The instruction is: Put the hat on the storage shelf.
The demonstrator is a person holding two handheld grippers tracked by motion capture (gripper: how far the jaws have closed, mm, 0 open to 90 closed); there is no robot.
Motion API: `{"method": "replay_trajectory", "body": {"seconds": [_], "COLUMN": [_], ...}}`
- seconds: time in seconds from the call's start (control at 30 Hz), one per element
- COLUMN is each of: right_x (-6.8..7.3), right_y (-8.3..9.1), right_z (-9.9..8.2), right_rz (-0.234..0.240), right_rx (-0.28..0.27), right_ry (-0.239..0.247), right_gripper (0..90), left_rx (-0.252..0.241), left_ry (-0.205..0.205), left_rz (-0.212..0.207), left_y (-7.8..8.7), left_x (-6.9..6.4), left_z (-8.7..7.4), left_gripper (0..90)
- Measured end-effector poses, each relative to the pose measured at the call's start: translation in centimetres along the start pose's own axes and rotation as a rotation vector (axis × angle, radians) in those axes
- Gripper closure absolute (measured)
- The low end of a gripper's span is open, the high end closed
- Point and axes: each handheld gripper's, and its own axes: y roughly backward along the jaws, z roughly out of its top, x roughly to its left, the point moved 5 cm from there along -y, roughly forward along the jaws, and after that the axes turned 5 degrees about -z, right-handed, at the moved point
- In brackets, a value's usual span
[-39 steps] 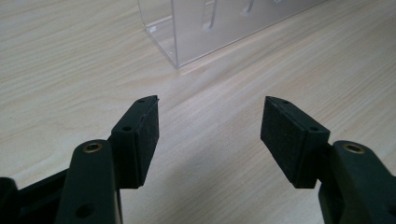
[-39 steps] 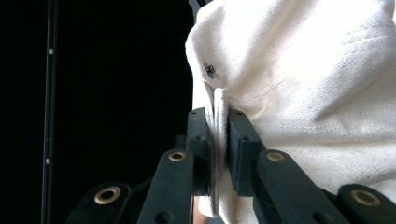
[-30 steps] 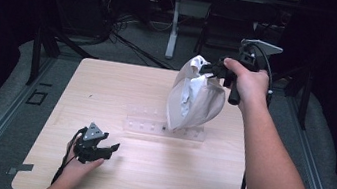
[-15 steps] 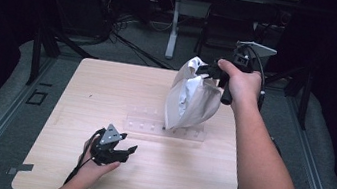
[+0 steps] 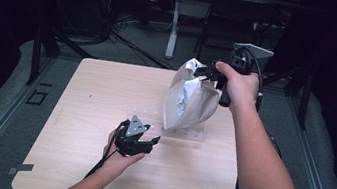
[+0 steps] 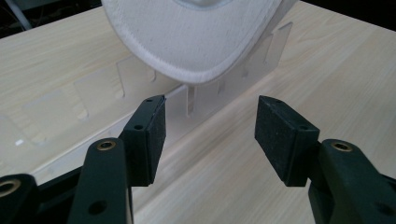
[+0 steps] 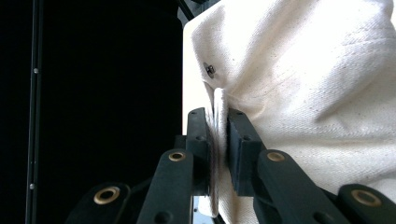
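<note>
A pale wooden table (image 5: 83,112) is seen from above, and a clear acrylic slotted rack (image 5: 186,133) lies flat on it, right of centre. A cream canvas pouch (image 5: 188,100) is held hanging above the rack, its lower edge just over the rack's slots. The right gripper (image 5: 210,72) is placed at the pouch's upper edge, behind the rack. The left gripper (image 5: 146,142) is found in front of the rack, just left of the pouch's lower edge and pointed toward it.

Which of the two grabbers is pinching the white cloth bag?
The right gripper, up at the bag's top edge, its jaws clamped on the fabric. The left gripper, low near the clear rack, grips nothing.
</note>
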Motion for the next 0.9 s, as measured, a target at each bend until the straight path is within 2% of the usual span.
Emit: {"method": "replay_trajectory", "body": {"seconds": [0.17, 0.4, 0.53, 0.57, 0.63, 0.9], "right_x": [0.2, 0.3, 0.4, 0.5, 0.6, 0.6], "right_y": [0.0, -0.2, -0.3, -0.3, -0.3, -0.3], "right_z": [-0.2, -0.3, -0.4, -0.5, -0.5, -0.6], "right_rz": [0.001, 0.0, -0.002, -0.001, -0.001, -0.004], "right_rx": [0.005, 0.009, 0.008, 0.009, 0.013, 0.016], "right_ry": [0.009, 0.015, 0.017, 0.021, 0.024, 0.033], "right_gripper": [80.9, 80.8, 80.7, 80.6, 80.6, 80.4], "left_rx": [0.019, 0.021, 0.026, 0.038, 0.049, 0.048], "left_ry": [0.001, -0.01, -0.018, -0.03, -0.036, -0.043], "left_rz": [0.018, 0.012, 0.011, 0.024, 0.022, 0.013], "left_y": [-1.6, -2.3, -2.7, -2.8, -3.0, -2.9], "left_x": [-0.2, -1.1, -1.5, -1.7, -1.7, -1.2], "left_z": [0.7, 1.4, 2.1, 2.2, 2.2, 2.2], "left_gripper": [45.4, 47.3, 53.2, 58.5, 62.9, 74.5]}}
